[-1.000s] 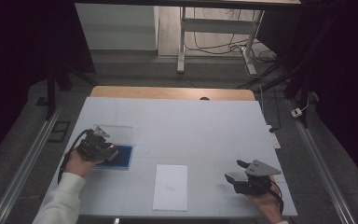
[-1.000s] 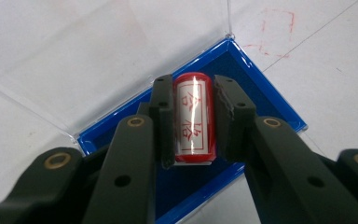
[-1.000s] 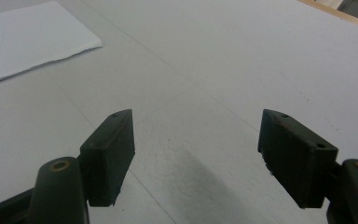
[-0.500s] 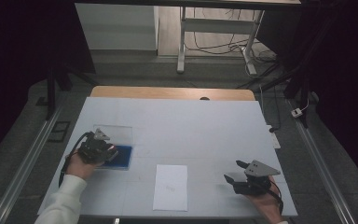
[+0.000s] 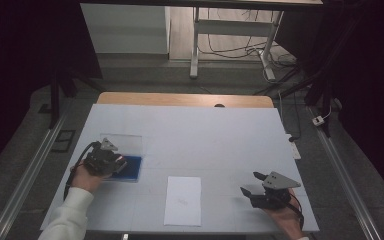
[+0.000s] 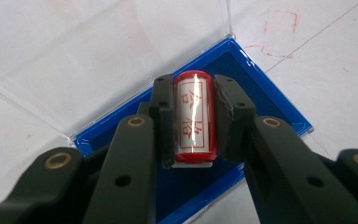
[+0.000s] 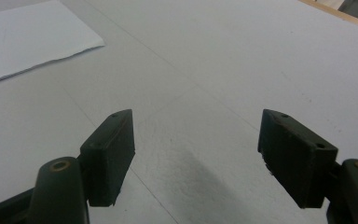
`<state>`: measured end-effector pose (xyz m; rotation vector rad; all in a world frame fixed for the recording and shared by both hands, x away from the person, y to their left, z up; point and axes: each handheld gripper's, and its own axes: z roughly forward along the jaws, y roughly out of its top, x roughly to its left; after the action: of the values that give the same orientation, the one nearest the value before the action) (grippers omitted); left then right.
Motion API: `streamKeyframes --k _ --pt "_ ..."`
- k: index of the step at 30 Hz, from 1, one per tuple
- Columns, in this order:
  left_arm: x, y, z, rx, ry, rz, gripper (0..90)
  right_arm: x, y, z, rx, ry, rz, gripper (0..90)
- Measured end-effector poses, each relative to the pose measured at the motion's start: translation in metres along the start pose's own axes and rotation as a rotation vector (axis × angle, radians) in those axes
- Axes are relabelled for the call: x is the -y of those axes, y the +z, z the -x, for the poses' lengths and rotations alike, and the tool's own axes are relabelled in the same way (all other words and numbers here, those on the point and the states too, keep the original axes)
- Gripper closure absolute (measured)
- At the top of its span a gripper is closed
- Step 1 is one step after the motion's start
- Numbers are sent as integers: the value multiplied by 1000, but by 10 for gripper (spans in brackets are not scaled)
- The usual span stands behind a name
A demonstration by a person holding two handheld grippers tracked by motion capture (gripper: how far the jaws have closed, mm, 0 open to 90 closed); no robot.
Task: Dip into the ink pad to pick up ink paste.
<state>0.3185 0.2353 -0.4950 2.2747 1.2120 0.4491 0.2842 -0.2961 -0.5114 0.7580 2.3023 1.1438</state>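
Note:
In the left gripper view my left gripper (image 6: 193,121) is shut on a red cylindrical stamp (image 6: 194,116) with red characters on a white label. It holds the stamp over a blue ink pad case (image 6: 270,105) whose clear lid (image 6: 98,51) lies open. In the high view the left gripper (image 5: 111,161) sits over the blue case (image 5: 132,167) at the table's left. A white paper sheet (image 5: 183,200) lies near the front middle. My right gripper (image 5: 252,184) rests open at the front right, and its jaws (image 7: 196,154) stand wide apart over bare table.
The white table (image 5: 205,135) has a wooden strip (image 5: 180,99) along its far edge. Faint red stamp marks (image 6: 279,28) show on the table beyond the case. A corner of the paper sheet (image 7: 32,37) lies to the left of the right gripper.
The left gripper has shifted slightly over the blue case. The right gripper has stayed put.

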Motion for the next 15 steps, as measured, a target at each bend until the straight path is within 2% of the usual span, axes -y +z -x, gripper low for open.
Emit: streamKeyframes --k 15 --pt "1 0 0 3 -6 4 712 0 0 0 6 -2 -2 265"
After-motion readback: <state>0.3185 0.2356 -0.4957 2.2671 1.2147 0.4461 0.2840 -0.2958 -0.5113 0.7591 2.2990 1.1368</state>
